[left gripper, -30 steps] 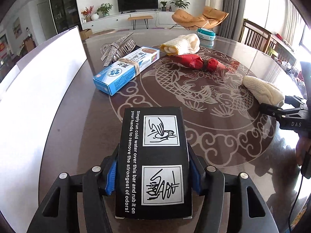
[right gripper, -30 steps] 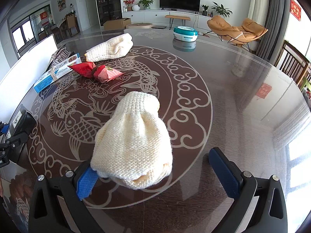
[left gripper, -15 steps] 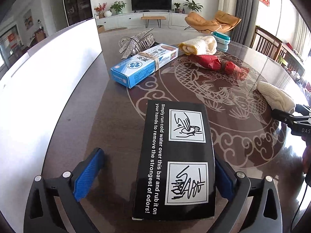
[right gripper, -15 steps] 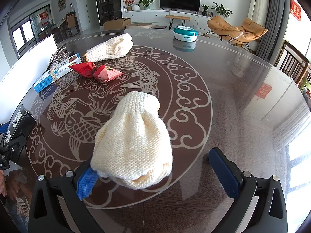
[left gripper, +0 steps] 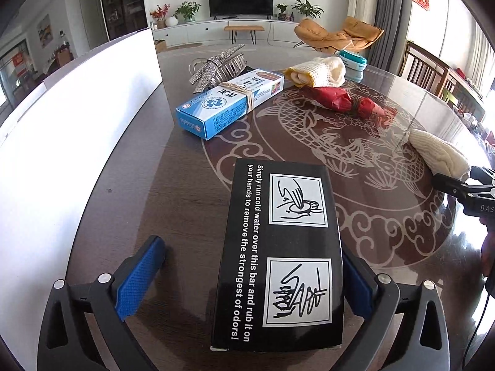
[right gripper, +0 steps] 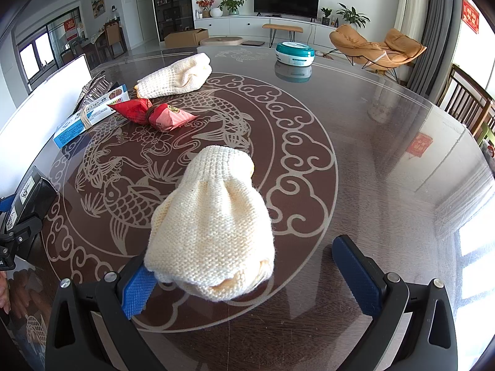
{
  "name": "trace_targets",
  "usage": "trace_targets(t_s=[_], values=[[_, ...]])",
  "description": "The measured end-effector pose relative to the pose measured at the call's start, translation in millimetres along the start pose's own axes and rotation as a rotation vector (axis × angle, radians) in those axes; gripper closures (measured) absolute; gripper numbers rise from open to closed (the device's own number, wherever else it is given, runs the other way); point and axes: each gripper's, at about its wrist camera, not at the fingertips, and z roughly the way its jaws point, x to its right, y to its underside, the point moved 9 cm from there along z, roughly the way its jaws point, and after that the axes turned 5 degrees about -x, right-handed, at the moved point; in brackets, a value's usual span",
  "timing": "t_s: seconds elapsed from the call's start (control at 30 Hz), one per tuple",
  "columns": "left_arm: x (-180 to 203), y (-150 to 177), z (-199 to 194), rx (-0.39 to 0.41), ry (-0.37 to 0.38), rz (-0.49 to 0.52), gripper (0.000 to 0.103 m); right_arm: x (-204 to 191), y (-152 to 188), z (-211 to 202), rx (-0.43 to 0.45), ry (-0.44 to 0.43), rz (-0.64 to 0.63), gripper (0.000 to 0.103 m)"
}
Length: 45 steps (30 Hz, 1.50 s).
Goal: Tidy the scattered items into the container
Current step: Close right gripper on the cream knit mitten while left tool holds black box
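The round dark desk (right gripper: 386, 160), patterned with a pale fish and cloud scrolls, carries everything. Along its left edge stands the white container (left gripper: 77, 142), its wall upright. Near that wall lies the black box (left gripper: 278, 253) with white instructions printed on top; it rests flat between the wide-apart jaws of the left claw (left gripper: 250, 281), the right pad just beside its side and the left pad well clear. The right claw (right gripper: 247, 275) also stands apart, with a cream knitted glove (right gripper: 213, 225) lying on the desk between its jaws, touching the left pad and apart from the right one. Farther off lie a blue and white carton (left gripper: 229, 105) bound with a rubber band, a second cream glove (right gripper: 176, 77), a red wrapped packet (right gripper: 154, 114) and a glittery hair clip (left gripper: 216, 65) just behind the carton.
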Motion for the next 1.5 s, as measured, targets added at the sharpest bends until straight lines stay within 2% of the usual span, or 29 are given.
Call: trace_targets(t_s=[1.07,1.1,1.13,1.17,1.2,1.3,1.4,1.5], values=[[0.0,-0.7,1.1,-0.001,0.005,-0.001,0.000,-1.6,-2.2,0.4,0.003,0.005,0.004,0.000],[0.0,-0.7,1.1,-0.001,0.005,-0.001,0.000,-4.6,-3.1,-1.5,0.013,0.003,-0.003,0.007],[0.0,-0.8,1.0,-0.001,0.005,-0.001,0.000,-9.0,-4.4,-5.1,0.031,0.001,-0.015,0.025],[0.0,-0.8,1.0,-0.001,0.005,-0.001,0.000,-14.1,-5.3,-8.7,0.049,0.003,-0.032,0.034],[0.1,-0.8,1.1,-0.001,0.005,-0.001,0.000,-18.6,-5.6,-10.9,0.059,0.014,-0.049,0.047],[0.1,-0.8,1.1,-0.001,0.005,-0.001,0.000,-34.0,-3.1,-14.1,0.064,0.000,-0.086,0.051],[0.1,-0.9,1.1,-0.001,0.005,-0.001,0.000,-46.4,5.7,-18.1,0.054,-0.048,-0.084,0.051],[0.1,-0.9,1.1,-0.001,0.005,-0.001,0.000,-56.6,19.8,-25.5,0.053,-0.059,-0.082,0.050]])
